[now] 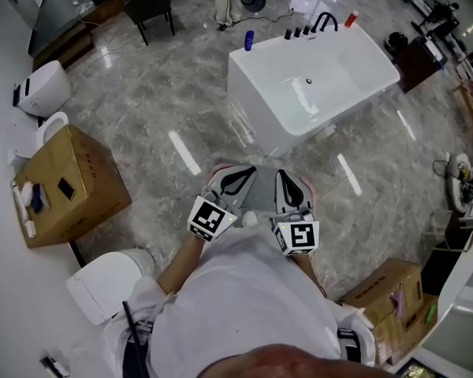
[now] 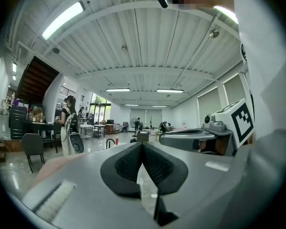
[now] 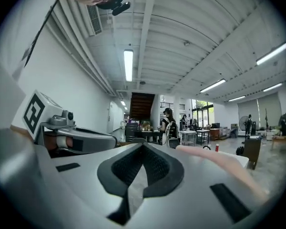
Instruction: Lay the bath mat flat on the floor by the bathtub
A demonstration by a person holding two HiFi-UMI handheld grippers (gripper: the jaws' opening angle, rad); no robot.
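Ahead of the jaws: bathtub [image 1: 311,77], floor [image 1: 158,109]. Left gripper [image 1: 248,172] and right gripper [image 1: 283,176] are level, jaws pressed together. Pink bath mat [image 2: 40,168] shows outboard of each, probably carried for spreading; pinch unconfirmed.

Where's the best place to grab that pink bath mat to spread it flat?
Along one edge, near its two ends, coming at it edge-on. The bath mat looks limp, so two spread grips should keep it open. The left gripper and right gripper seem shut on it, side by side.

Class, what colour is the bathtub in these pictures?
The bathtub is white; the head view shows it best.
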